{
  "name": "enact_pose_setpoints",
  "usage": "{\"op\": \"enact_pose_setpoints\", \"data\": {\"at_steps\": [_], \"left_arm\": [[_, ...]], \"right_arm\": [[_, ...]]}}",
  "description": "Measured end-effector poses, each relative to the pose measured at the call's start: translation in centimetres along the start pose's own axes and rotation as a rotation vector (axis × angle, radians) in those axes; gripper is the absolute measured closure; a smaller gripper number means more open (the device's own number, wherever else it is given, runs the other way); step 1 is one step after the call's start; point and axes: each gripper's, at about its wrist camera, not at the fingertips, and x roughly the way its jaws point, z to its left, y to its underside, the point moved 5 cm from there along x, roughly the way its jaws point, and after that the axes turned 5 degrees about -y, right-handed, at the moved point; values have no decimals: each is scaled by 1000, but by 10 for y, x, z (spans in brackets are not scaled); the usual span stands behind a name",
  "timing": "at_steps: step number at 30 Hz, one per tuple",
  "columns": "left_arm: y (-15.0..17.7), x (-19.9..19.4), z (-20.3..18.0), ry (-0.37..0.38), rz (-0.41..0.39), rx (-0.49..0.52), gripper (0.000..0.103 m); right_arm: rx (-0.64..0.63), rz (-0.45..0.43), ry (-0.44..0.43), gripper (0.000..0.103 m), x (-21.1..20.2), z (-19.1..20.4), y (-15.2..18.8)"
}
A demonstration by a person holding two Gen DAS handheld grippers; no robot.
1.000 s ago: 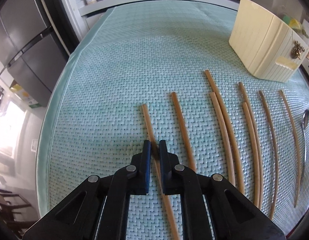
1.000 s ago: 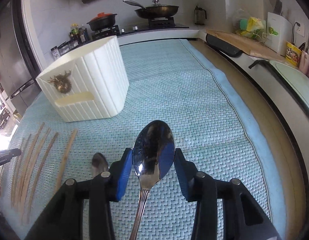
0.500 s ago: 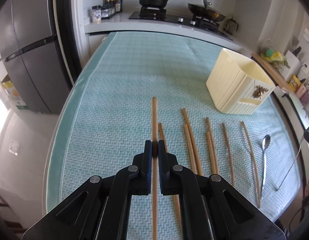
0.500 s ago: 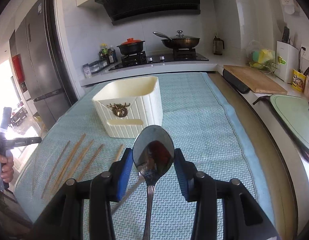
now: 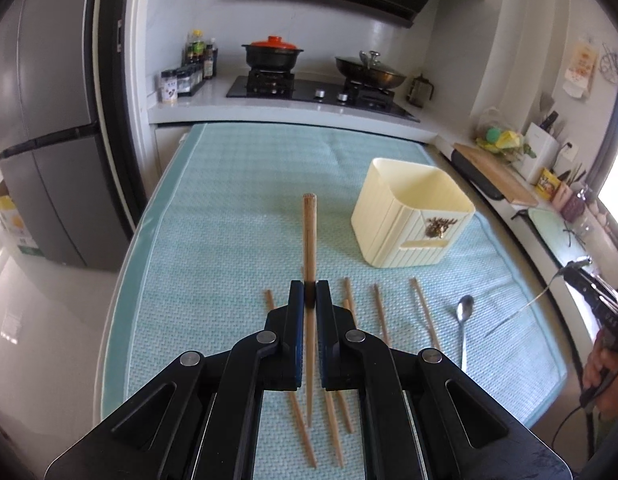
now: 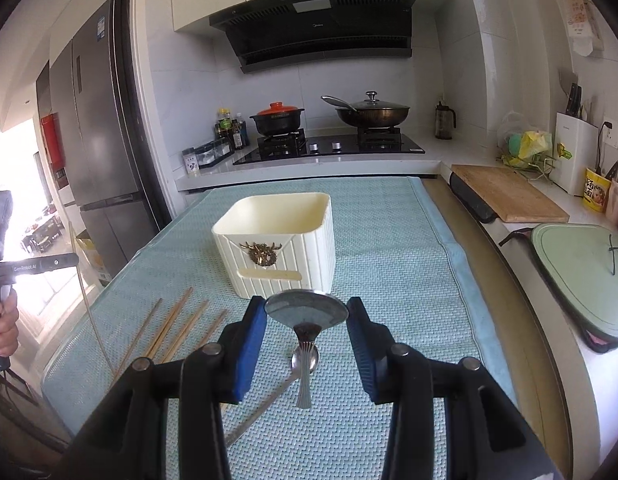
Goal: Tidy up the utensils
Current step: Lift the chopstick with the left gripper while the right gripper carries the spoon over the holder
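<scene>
The left gripper (image 5: 308, 294) is pinching a chopstick (image 5: 309, 224); the right gripper (image 6: 307, 316), half-open, is clasping a spoon (image 6: 307, 309), the holder (image 6: 277, 240) at twelve o'clock.

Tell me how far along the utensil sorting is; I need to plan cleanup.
Early. The cream holder looks empty as far as its inside shows, so nothing seems stowed yet. In hand: the left gripper has its jaws shut on one wooden chopstick, and the right gripper holds a large spoon by its bowl. Left on the mat: several chopsticks and a small spoon.
</scene>
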Motion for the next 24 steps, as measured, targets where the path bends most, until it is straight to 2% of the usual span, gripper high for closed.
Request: {"op": "enact_pose_setpoints", "data": {"at_steps": [5,15,24], "left_arm": [[-13,-6,-11,19,-26,19,99],[-45,-1,-24,87,-27,-4,99],[-107,-14,-46,134,-102,-11,99]], "right_arm": [[-11,-14,-8,61,-5,1,-11],[-50,-46,-17,61,-15,3,-42],[-112,-117,-23,61,-19,12,-98]]}}
